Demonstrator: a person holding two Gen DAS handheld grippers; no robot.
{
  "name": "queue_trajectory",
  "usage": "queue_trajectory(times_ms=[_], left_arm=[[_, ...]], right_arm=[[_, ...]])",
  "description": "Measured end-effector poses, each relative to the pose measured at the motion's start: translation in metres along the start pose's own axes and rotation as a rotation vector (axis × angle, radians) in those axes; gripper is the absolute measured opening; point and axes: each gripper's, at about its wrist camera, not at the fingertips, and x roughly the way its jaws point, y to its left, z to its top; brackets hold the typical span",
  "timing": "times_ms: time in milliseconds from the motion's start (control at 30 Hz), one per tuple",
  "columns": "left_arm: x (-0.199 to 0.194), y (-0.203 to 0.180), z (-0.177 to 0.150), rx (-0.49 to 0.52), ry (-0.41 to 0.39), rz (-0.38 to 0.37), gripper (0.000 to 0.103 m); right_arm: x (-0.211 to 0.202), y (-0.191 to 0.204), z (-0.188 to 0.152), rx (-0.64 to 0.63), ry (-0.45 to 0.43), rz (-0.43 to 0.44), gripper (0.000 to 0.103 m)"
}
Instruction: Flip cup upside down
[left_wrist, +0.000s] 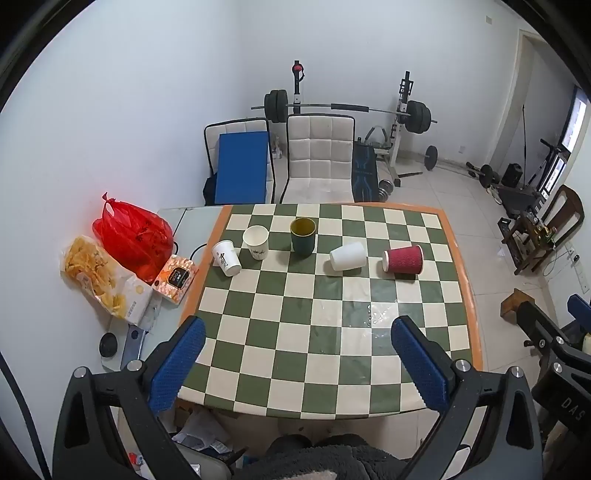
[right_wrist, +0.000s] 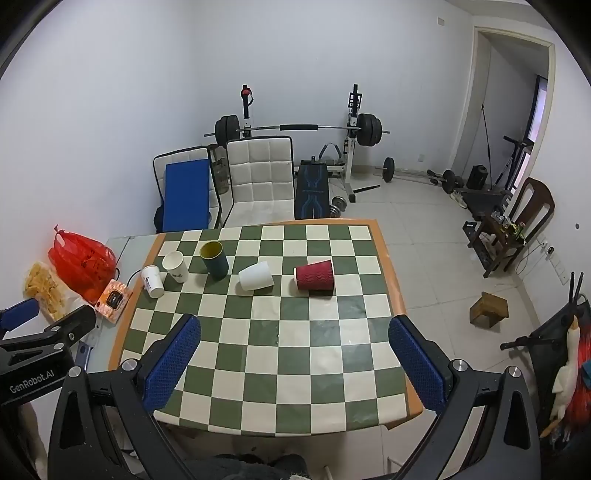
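Several cups stand in a row on the far half of the checkered table (left_wrist: 332, 354). From left: a white printed paper cup (left_wrist: 226, 257) upright, a second white paper cup (left_wrist: 256, 237) upright, a dark green cup (left_wrist: 303, 236) upright, a plain white cup (left_wrist: 348, 256) upside down, and a red ribbed cup (left_wrist: 403, 258) upside down. They also show in the right wrist view: the printed cup (right_wrist: 152, 280), second white cup (right_wrist: 176, 266), green cup (right_wrist: 214, 259), white cup (right_wrist: 256, 276), red cup (right_wrist: 314, 278). My left gripper (left_wrist: 297, 332) and right gripper (right_wrist: 293, 332) are open and empty, above the table's near half.
A red bag (left_wrist: 133, 232), a snack bag (left_wrist: 99, 277) and an orange box (left_wrist: 175, 277) lie on the grey side table at the left. A white chair (left_wrist: 319, 158) stands behind the table. Gym equipment fills the back; a wooden stool (right_wrist: 489, 308) is on the floor at right.
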Motion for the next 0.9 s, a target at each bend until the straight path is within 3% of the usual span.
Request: queue_trajectory(times_ms=[900], left_arm=[[0.0005,-0.0002,-0.0001,-0.001,-0.004,-0.001,0.103]], right_arm=[[0.0011,0.0009,0.0019,0.007,0.01,0.006,0.103]])
